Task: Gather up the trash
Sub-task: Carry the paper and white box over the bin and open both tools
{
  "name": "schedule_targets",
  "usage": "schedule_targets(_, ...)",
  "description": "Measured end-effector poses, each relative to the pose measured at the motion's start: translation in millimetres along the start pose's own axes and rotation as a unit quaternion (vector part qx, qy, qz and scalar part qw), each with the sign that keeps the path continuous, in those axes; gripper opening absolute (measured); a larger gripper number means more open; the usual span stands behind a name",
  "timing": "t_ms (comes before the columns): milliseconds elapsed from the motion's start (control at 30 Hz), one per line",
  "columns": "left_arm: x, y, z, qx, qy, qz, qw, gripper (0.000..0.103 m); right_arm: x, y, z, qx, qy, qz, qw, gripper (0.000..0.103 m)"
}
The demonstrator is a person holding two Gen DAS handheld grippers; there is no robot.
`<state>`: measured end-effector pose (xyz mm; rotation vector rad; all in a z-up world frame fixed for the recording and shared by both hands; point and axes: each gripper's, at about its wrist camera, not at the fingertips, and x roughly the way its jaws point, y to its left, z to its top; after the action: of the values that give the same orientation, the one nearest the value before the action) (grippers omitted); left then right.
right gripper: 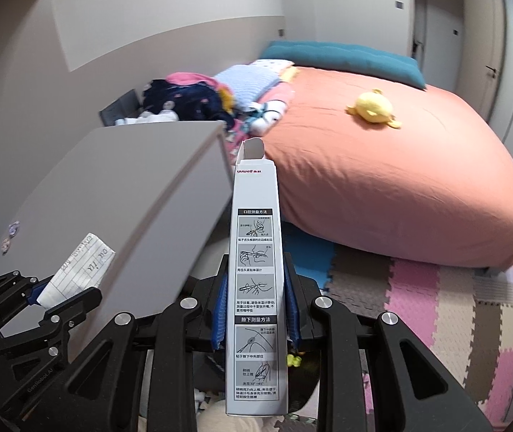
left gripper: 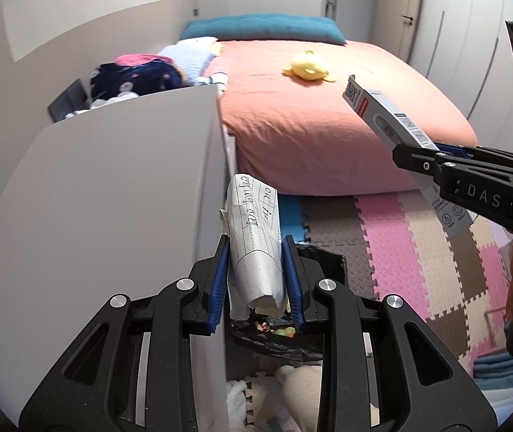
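Note:
My left gripper (left gripper: pixel 256 273) is shut on a folded sheet of lined paper (left gripper: pixel 254 237) with handwriting. It holds the paper above a black trash bag (left gripper: pixel 314 266) that has scraps inside. The same paper (right gripper: pixel 76 273) and left gripper (right gripper: pixel 62 291) show at the lower left of the right wrist view. My right gripper (right gripper: pixel 254 306) is shut on a long white thermometer box (right gripper: pixel 256 288) with printed instructions and an open top flap. The box (left gripper: pixel 393 122) and right gripper (left gripper: pixel 432 154) also show at the right of the left wrist view.
A white cabinet (left gripper: pixel 112 187) stands close on the left. A bed with an orange cover (left gripper: pixel 328 108), a yellow plush toy (left gripper: pixel 308 66) and piled clothes (left gripper: pixel 137 75) lies ahead. Coloured foam mats (left gripper: pixel 400 244) cover the floor. White tissue (left gripper: pixel 236 396) lies below the gripper.

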<state>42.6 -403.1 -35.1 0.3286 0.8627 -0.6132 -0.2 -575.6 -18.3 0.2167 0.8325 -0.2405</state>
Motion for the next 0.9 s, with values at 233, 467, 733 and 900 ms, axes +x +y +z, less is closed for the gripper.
schedule_targets(233, 13.9, -27.1, 3.4, 0.025, 0.015, -0.015, 0.9995, 0.029, 0.5, -36.0, -6.7, 0.023, 0.006, -0.018, 1.0, 0.028)
schedule_targets(467, 30.0, -51.2, 9.1, 0.051, 0.029, -0.027, 0.9979, 0.031, 4.2, -59.8, -10.6, 0.046, 0.011, -0.028, 0.999, 0.028)
schedule_targets(733, 49.2, -53.6, 10.4, 0.061, 0.045, -0.031, 0.9966, 0.031, 21.9, -67.3, -14.6, 0.051, 0.032, -0.03, 0.998, 0.028)
schedule_targets(900, 54.6, -53.1, 10.2, 0.073, 0.047, 0.014, 0.9961, 0.097, 29.9, -67.4, -10.3, 0.052, 0.026, -0.065, 0.996, 0.101)
